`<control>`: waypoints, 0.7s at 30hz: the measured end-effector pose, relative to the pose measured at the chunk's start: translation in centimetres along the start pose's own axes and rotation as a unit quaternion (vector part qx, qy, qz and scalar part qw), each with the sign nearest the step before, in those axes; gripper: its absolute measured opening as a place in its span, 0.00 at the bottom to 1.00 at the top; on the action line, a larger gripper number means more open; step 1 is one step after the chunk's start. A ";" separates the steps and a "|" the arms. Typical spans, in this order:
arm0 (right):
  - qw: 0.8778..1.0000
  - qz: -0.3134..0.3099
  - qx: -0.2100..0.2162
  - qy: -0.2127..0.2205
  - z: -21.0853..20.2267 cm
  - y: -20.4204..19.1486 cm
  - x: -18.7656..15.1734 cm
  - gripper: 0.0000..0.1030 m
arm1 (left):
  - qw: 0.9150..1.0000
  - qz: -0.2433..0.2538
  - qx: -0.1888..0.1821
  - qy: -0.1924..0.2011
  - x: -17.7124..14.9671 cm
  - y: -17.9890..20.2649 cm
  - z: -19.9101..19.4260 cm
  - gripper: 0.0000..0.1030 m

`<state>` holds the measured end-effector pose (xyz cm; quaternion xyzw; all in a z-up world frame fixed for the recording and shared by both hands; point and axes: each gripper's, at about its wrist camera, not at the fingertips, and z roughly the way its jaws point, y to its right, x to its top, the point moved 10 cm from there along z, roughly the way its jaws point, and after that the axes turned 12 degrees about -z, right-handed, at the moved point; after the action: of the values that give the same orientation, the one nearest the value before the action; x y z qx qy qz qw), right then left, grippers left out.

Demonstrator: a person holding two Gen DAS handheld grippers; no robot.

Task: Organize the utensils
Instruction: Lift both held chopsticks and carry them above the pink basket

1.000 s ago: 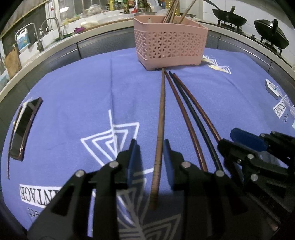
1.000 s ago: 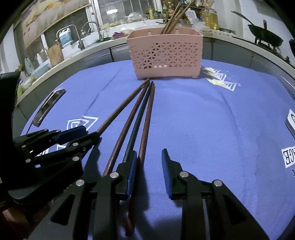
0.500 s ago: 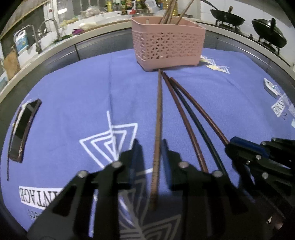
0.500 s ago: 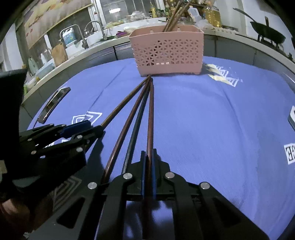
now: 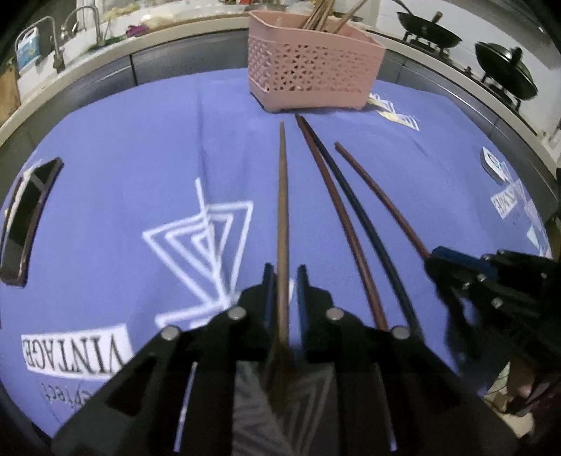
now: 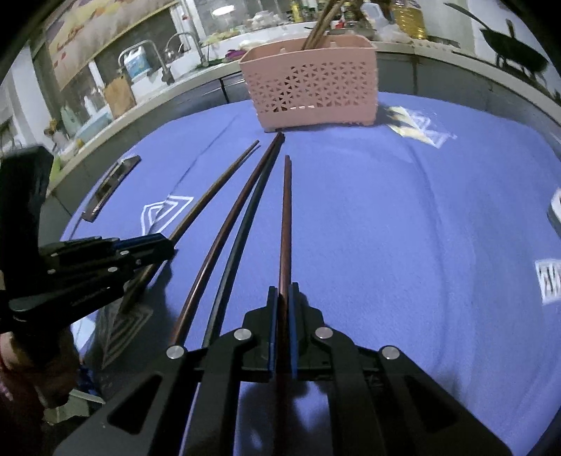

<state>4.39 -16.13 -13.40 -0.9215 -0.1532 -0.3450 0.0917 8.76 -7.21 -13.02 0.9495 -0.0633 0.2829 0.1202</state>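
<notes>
A pink lattice basket (image 5: 312,70) (image 6: 312,87) with several chopsticks standing in it sits at the far side of the purple cloth (image 5: 122,158). My left gripper (image 5: 284,270) (image 6: 164,243) has a brown chopstick (image 5: 282,193) (image 6: 217,186) between its pads. Its jaws are opening slightly but still grip it, and the far tip is off the cloth. My right gripper (image 6: 283,291) (image 5: 434,252) is shut on a reddish-brown chopstick (image 6: 286,217) (image 5: 378,196). Between them a brown chopstick (image 5: 333,196) and a dark blue one (image 5: 354,196) lie loose.
A dark flat phone-like object (image 5: 24,217) (image 6: 112,182) lies near the cloth's left edge. Small cards (image 5: 491,165) lie at the right. Behind the table a counter carries a sink tap (image 5: 52,45) and black woks (image 5: 431,33).
Both pairs of jaws have closed round their chopsticks. The two gripped chopsticks have drawn back from the basket, and the right one has come away from the loose pair.
</notes>
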 end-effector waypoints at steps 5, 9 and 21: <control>1.000 -0.003 0.006 -0.014 2.5 1.0 3.5 0.07 | 1.000 -0.008 0.010 -0.001 3.2 1.0 2.2 0.27; 1.000 0.000 0.017 -0.021 4.6 1.9 6.4 0.07 | 1.000 -0.013 0.012 -0.002 5.8 1.7 3.8 0.27; 0.990 0.016 0.086 0.114 -2.1 3.0 12.5 0.05 | 0.986 -0.072 -0.131 0.072 12.5 3.6 -3.7 0.05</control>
<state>13.04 -16.83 -3.72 -0.8670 -0.1559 -0.4319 0.1935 16.55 -10.36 -2.43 0.9047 -0.0218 0.3308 0.2676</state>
